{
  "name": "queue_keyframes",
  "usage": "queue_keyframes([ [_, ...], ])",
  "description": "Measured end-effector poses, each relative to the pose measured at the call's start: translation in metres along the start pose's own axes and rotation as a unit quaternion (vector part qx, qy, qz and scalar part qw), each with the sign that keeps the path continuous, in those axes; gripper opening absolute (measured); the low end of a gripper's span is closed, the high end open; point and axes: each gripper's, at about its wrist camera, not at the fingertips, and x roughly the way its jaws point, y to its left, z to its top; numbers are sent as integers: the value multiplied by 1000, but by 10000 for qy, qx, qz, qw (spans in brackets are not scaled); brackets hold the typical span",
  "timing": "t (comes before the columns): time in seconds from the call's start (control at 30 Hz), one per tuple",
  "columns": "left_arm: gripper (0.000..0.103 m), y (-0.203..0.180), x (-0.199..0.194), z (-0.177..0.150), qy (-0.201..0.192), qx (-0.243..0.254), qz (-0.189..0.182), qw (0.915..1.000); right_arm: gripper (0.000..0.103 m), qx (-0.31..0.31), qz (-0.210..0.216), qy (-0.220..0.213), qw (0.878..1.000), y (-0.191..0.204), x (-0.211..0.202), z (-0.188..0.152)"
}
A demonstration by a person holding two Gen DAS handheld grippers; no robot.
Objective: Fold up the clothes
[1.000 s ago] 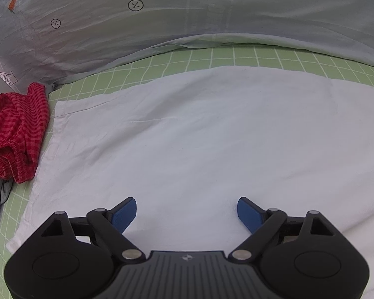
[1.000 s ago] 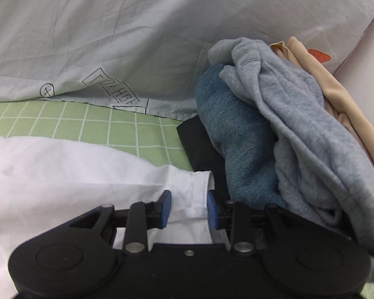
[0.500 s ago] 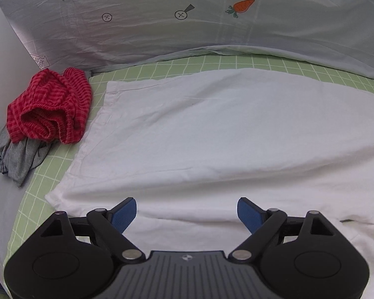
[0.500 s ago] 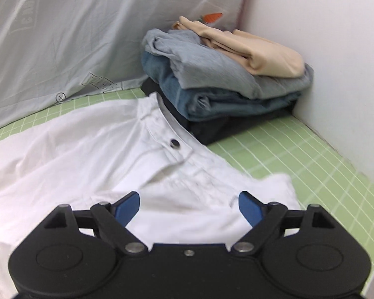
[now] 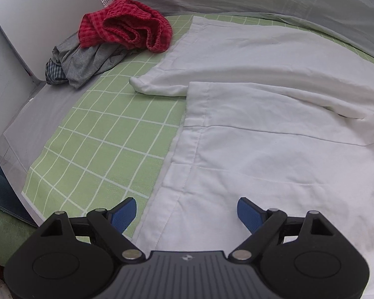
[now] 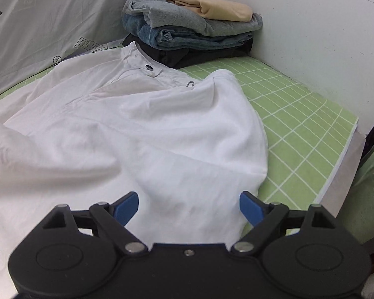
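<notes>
White trousers point(image 5: 274, 134) lie spread on the green checked mat point(image 5: 107, 144), one leg folded over the other with both hems at the left. My left gripper point(image 5: 187, 214) hovers open over the near hem, holding nothing. In the right wrist view the waist end of the white trousers point(image 6: 142, 124) shows, with a dark button point(image 6: 149, 67) and a hook on the band. My right gripper point(image 6: 189, 206) is open above the near waist corner, nothing between its blue pads.
A crumpled red checked garment point(image 5: 124, 23) and grey clothes point(image 5: 84, 62) lie at the mat's back left. A folded stack point(image 6: 189, 30) of beige, grey, denim and black clothes sits at the back right by the white wall point(image 6: 311, 25). A printed grey sheet point(image 6: 49, 20) hangs behind.
Both grippers have pulled back toward the near edge. The right gripper, nearly shut at the trouser edge a second ago, has opened. The far half of the trousers now lies folded over the near half.
</notes>
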Motion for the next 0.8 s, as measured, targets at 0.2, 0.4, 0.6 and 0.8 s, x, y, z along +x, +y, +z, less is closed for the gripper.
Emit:
queue_keyframes([
  [0.2, 89, 7, 13, -1, -163, 60, -233, 9996, 89, -156, 71, 107, 9998, 7, -14, -19],
  [0.4, 55, 11, 12, -3, -344, -255, -223, 9988, 90, -167, 161, 74, 9997, 19, -27, -21],
  [0.6, 21, 10, 10, -3, -427, -326, -63, 9985, 89, -339, 308, -107, 9989, 36, -44, -20],
  [0.8, 21, 22, 16, 2, -425, -266, 518, 9974, 89, -393, 418, -125, 9983, 52, -49, -16],
])
